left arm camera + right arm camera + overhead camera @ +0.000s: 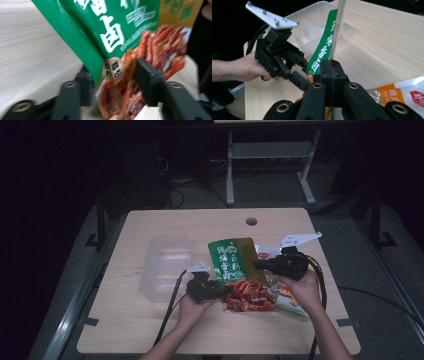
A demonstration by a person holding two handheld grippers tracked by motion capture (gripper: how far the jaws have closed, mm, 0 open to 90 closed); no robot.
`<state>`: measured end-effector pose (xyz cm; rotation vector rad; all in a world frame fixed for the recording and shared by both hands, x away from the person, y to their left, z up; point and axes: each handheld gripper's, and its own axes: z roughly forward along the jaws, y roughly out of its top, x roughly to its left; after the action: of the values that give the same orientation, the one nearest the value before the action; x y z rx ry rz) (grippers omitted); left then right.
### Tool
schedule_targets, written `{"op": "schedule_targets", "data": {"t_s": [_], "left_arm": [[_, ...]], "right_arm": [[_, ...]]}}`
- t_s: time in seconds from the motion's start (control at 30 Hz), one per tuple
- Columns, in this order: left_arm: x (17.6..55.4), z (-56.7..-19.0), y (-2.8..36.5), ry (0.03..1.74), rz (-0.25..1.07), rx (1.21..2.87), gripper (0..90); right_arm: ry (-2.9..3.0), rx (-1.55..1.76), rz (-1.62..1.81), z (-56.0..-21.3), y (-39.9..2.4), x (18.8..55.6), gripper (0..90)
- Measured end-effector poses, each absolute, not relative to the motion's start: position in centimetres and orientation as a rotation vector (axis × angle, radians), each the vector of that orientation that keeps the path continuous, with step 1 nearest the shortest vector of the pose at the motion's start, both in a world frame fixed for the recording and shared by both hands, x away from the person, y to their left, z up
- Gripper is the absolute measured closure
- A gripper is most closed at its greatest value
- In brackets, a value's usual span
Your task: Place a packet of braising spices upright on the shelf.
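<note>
High view | right gripper (pixel 258 265) jaws clamp green snack bag (pixel 231 259) edge | left gripper (pixel 229 290) jaws straddle it (unpressed)

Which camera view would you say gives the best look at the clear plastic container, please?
The high view: the clear plastic container lies whole on the table, left of the green snack bag. The right gripper view catches only part of its walls behind the left gripper.
</note>
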<state>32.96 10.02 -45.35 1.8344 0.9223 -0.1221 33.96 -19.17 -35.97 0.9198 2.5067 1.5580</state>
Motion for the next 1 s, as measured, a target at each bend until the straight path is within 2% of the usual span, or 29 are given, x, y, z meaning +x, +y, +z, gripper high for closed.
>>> {"op": "schedule_targets", "data": {"t_s": [0.07,0.1,0.13,0.17,0.33,0.6,1.0], "left_arm": [[33.0,-45.4,10.1,0.918,-0.128,1.836,69.9],[33.0,-45.4,10.1,0.916,-0.135,1.833,73.7],[33.0,-45.3,10.2,0.909,-0.136,1.835,73.7],[32.9,-45.1,10.2,0.892,-0.115,1.845,80.1],[32.3,-44.7,10.0,0.864,-0.073,1.857,86.3],[31.6,-44.1,10.4,0.851,0.056,1.906,88.0],[31.0,-44.0,10.4,0.816,0.121,1.949,88.2]], "right_arm": [[2.504,0.917,1.559,-36.1,-19.2,33.8,90.0],[2.505,0.914,1.557,-36.1,-19.2,33.7,90.0],[2.505,0.914,1.557,-36.1,-19.2,33.7,90.0],[2.501,0.917,1.562,-36.1,-19.3,33.6,90.0],[2.494,0.927,1.547,-36.2,-19.6,33.4,90.0],[2.531,0.938,1.478,-36.8,-19.5,33.3,89.3],[2.671,0.995,1.391,-38.7,-18.0,34.7,73.0]]}}
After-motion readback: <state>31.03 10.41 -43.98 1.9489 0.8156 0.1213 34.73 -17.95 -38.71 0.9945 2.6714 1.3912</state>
